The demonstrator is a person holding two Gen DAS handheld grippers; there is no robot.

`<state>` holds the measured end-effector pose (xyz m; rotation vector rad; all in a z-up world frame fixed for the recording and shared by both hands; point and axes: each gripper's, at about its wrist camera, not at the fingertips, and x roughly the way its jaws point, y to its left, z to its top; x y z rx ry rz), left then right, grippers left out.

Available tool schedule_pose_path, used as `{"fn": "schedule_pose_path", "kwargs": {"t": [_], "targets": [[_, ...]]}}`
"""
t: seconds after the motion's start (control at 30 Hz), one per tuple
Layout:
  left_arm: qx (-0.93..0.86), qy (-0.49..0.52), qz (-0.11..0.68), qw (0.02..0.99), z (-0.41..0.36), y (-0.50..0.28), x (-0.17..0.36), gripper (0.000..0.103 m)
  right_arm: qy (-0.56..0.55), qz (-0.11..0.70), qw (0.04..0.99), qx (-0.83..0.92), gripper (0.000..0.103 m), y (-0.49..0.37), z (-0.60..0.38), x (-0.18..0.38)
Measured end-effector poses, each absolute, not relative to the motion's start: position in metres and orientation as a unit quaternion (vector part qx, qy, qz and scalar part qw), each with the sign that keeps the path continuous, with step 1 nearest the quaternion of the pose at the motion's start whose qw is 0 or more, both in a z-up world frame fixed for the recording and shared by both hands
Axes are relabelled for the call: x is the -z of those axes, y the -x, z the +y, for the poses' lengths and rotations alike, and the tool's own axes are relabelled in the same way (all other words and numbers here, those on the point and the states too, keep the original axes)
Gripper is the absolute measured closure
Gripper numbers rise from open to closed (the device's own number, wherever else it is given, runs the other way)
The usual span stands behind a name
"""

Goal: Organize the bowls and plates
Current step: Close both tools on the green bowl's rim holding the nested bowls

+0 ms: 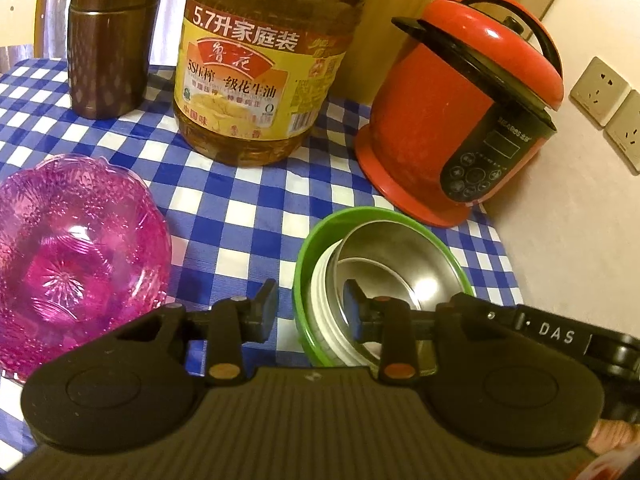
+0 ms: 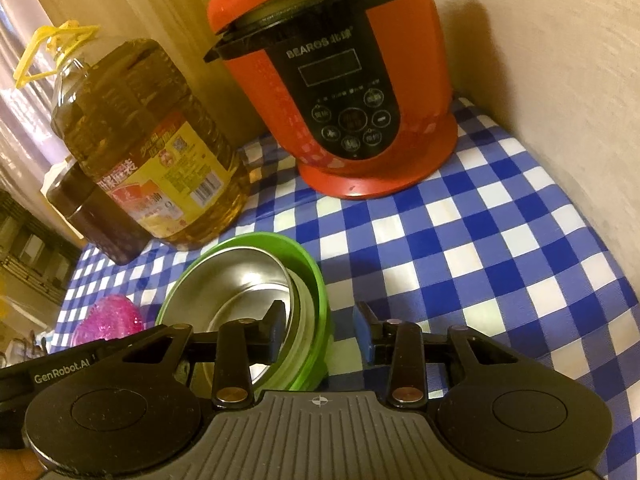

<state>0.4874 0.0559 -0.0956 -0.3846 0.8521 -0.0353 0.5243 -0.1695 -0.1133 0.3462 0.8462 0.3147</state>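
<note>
A green bowl [image 1: 360, 216] stands on the blue-checked cloth with a steel bowl [image 1: 408, 264] lying tilted inside it. My left gripper [image 1: 310, 308] is open and straddles the green bowl's left rim, one finger outside and one inside the steel bowl, with neither pad pressing. In the right wrist view my right gripper [image 2: 320, 330] is also open and straddles the opposite rim of the green bowl [image 2: 256, 240], its left finger over the steel bowl [image 2: 240, 280]. A pink glass bowl [image 1: 76, 248] sits apart to the left and also shows as the pink bowl [image 2: 108, 320].
Behind the bowls stand a large oil bottle [image 1: 260, 80], a red rice cooker [image 1: 452, 120] and a brown canister [image 1: 108, 48]. A wall with sockets [image 1: 600, 88] closes the right side. Bare checked cloth [image 2: 500, 240] lies right of the green bowl.
</note>
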Motion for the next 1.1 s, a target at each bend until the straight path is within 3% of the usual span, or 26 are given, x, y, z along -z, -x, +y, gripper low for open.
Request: {"fn": "schedule_pose_path", "kwargs": {"t": [1.1], "targets": [[0.028,0.244,0.425,0.871,0.059,-0.504,0.12,0.07,-0.28,0.405,0.853,-0.173,0.066,-0.539,-0.181,0.151]]}}
